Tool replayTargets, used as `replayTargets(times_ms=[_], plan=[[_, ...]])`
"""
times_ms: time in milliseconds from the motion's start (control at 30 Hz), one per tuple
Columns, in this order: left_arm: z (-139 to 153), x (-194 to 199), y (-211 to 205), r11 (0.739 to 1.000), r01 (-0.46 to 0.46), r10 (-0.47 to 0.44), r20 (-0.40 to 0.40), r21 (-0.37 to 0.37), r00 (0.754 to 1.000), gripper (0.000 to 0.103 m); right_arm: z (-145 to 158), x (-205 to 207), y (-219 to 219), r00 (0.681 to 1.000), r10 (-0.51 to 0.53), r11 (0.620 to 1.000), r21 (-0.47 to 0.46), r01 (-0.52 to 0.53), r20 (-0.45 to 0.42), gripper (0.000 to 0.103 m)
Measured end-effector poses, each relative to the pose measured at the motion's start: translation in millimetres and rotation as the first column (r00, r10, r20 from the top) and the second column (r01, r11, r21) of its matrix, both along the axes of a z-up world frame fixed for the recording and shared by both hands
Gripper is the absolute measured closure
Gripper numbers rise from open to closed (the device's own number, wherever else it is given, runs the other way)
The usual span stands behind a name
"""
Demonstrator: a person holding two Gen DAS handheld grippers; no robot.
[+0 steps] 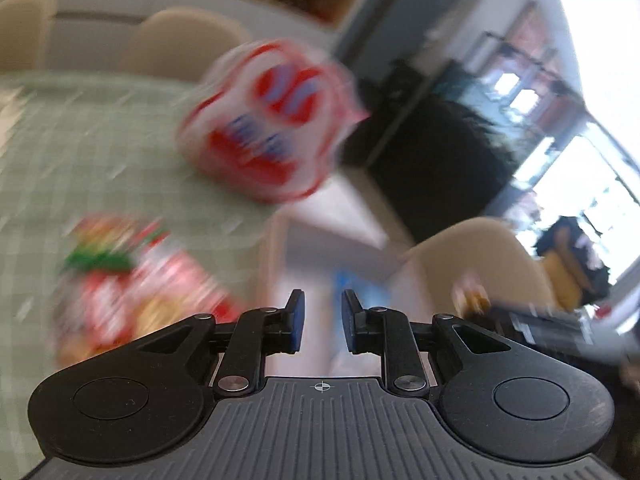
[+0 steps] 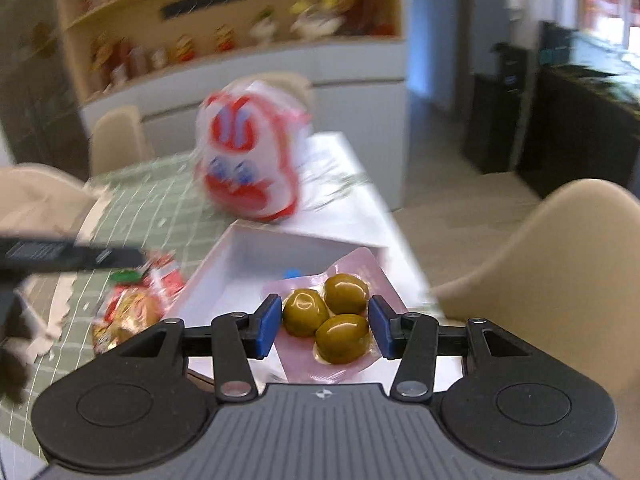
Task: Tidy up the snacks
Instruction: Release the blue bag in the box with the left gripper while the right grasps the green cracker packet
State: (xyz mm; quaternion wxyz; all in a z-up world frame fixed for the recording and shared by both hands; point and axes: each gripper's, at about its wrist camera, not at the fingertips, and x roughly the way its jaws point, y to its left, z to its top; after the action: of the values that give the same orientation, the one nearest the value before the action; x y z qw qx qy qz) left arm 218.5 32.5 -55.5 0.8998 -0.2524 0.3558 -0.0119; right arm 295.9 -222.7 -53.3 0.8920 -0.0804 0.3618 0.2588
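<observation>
My right gripper (image 2: 323, 327) holds a pink pack of three green olives (image 2: 332, 320) between its blue pads, over a white box (image 2: 248, 248) at the table's edge. A white and red snack bag (image 2: 248, 160) stands behind the box; it also shows in the left wrist view (image 1: 272, 124). A red snack packet (image 2: 136, 304) lies on the green checked tablecloth left of the box, also in the left wrist view (image 1: 140, 292). My left gripper (image 1: 323, 326) is open and empty, over the box's edge (image 1: 276, 248). Both views are blurred.
Beige chairs stand around the table (image 2: 552, 264) (image 1: 476, 272) (image 1: 184, 40). A shelf with snack goods (image 2: 224, 20) is at the back. Dark furniture (image 1: 432, 160) stands to the right. The other gripper's dark arm (image 2: 68, 258) crosses the left.
</observation>
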Motion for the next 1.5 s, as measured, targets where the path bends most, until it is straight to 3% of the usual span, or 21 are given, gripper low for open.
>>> replayTargets(times_ms=[100,300,367,467,600,900,1033,1167,1300,1400,1467,1500], plan=[[-27.2,-43.0,9.7,0.997,-0.083,0.082,-0.098,-0.007,0.992,0.080,-30.4,20.8,34.8,0.996,0.047,0.998,-0.044,-0.050,-0.074,0.055],[-68.5,-115.0,43.1,0.962,-0.267,0.246,-0.237,-0.058,0.940,0.080,-74.5,36.5,75.4,0.983,0.048,0.993,-0.094,-0.066,-0.177,0.052],[-76.3,-125.2,55.1,0.949,-0.312,0.290,-0.269,-0.041,0.918,0.080,-72.9,29.7,84.3,0.988,0.040,0.992,-0.110,-0.058,-0.152,0.042],[-74.4,-138.1,65.0,0.941,-0.340,0.327,-0.285,0.006,0.901,0.080,-61.9,12.0,91.7,0.994,0.041,0.990,-0.132,-0.054,-0.099,0.041],[-76.9,-134.0,76.6,0.951,-0.310,0.295,-0.269,-0.013,0.917,0.080,-46.7,-24.1,93.1,0.996,0.064,0.994,-0.089,-0.070,-0.066,0.033],[-80.4,-121.6,83.0,0.974,-0.215,0.193,-0.235,-0.068,0.953,0.080,-31.2,-68.6,144.1,0.984,0.173,0.981,-0.079,-0.176,-0.038,0.033],[-76.5,-139.0,85.5,0.973,-0.220,0.198,-0.229,-0.076,0.953,0.080,-23.0,-55.1,189.3,0.967,0.237,0.969,-0.048,-0.242,-0.099,0.028],[-67.7,-164.9,85.1,0.966,-0.240,0.215,-0.215,-0.094,0.952,0.080,-40.7,-20.1,257.9,0.940,0.278,0.955,-0.050,-0.293,-0.196,0.022],[-65.8,-193.6,84.9,0.962,-0.257,0.230,-0.236,-0.090,0.944,0.080,-78.2,18.6,322.1,0.952,0.230,0.953,-0.151,-0.263,-0.203,0.022],[-69.4,-216.2,92.0,0.956,-0.286,0.259,-0.264,-0.070,0.929,0.080,-103.3,33.6,351.2,0.954,0.222,0.930,-0.251,-0.269,-0.200,0.022],[-72.1,-229.0,101.1,0.944,-0.322,0.293,-0.280,-0.064,0.914,0.080,-112.5,37.7,356.1,0.951,0.212,0.927,-0.262,-0.269,-0.227,0.026],[-72.9,-232.6,105.1,0.940,-0.336,0.306,-0.285,-0.062,0.908,0.080,-112.2,36.8,353.1,0.947,0.211,0.934,-0.236,-0.269,-0.243,0.036]])
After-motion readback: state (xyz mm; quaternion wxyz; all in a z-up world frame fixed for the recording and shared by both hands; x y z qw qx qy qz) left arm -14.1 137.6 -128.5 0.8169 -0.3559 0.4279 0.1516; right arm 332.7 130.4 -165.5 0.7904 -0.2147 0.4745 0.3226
